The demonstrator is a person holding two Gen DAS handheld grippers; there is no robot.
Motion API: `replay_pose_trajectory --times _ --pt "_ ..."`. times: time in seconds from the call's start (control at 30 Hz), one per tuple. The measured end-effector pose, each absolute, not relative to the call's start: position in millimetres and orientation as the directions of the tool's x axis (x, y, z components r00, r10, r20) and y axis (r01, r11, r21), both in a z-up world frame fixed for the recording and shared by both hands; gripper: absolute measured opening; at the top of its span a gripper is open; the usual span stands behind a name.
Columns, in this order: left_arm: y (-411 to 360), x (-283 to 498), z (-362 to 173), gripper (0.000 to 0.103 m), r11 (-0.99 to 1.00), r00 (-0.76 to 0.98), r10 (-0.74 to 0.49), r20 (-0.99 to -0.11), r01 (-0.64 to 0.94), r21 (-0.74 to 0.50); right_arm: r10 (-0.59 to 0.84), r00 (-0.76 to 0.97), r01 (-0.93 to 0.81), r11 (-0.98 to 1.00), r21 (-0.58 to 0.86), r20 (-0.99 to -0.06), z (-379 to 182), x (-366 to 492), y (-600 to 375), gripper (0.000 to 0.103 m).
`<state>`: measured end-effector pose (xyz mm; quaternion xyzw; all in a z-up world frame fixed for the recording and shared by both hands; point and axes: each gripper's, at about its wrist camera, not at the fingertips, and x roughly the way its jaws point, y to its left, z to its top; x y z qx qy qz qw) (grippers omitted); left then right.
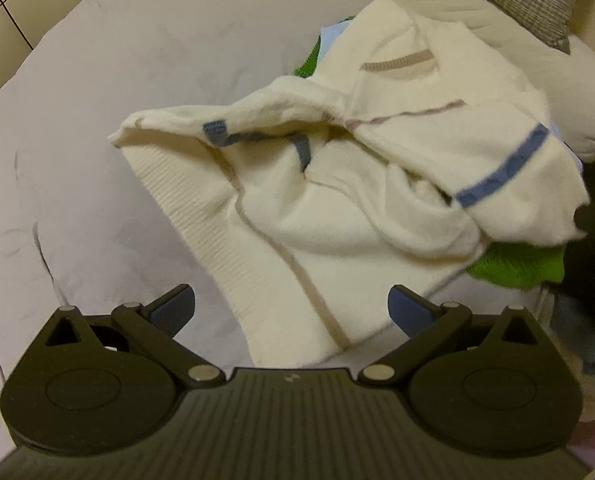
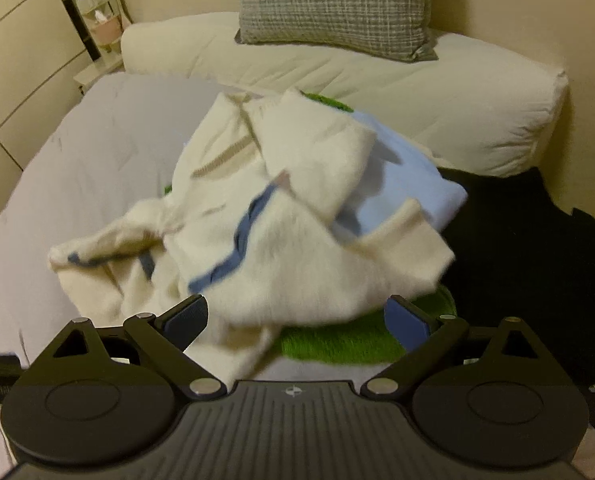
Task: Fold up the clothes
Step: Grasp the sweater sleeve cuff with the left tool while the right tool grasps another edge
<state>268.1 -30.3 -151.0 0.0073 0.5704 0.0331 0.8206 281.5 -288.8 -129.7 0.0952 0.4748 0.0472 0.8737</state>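
Folding not begun: sweater (image 1: 337,208) lies crumpled mid-bed (image 1: 97,120); my left gripper (image 1: 291,308) and right gripper (image 2: 297,320) gape wide, empty.

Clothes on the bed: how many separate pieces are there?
4: a cream sweater on top, a green garment under it, a light blue one behind, a black one beside. More may be hidden.

My left gripper (image 1: 291,312) and right gripper (image 2: 296,322) look alike: matte black ribbed bodies with round side discs and triangular cut-outs. Silver rivets pin black linkage arms, and blue ribbed pads (image 1: 407,310) face the fingers.
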Motion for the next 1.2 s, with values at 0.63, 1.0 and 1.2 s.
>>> replay_pose_trajectory --times 0.63,1.0,1.2 --pt "-18 339 -189 0.09 0.958 0.424 0.265 -0.866 -0.017 0.285 0.273 0.435 -0.03 0.957 0.29 -0.858 -211 379 -267 0.056" --pt "-18 374 -237 0.093 0.812 0.564 0.28 -0.777 0.292 0.505 0.324 0.394 0.032 0.93 0.365 -0.86 -218 392 -272 0.064" --pt "-4 394 -272 0.021 0.796 0.486 0.288 -0.825 0.358 0.489 0.323 0.391 0.051 0.927 0.371 -0.862 -214 392 -277 0.05"
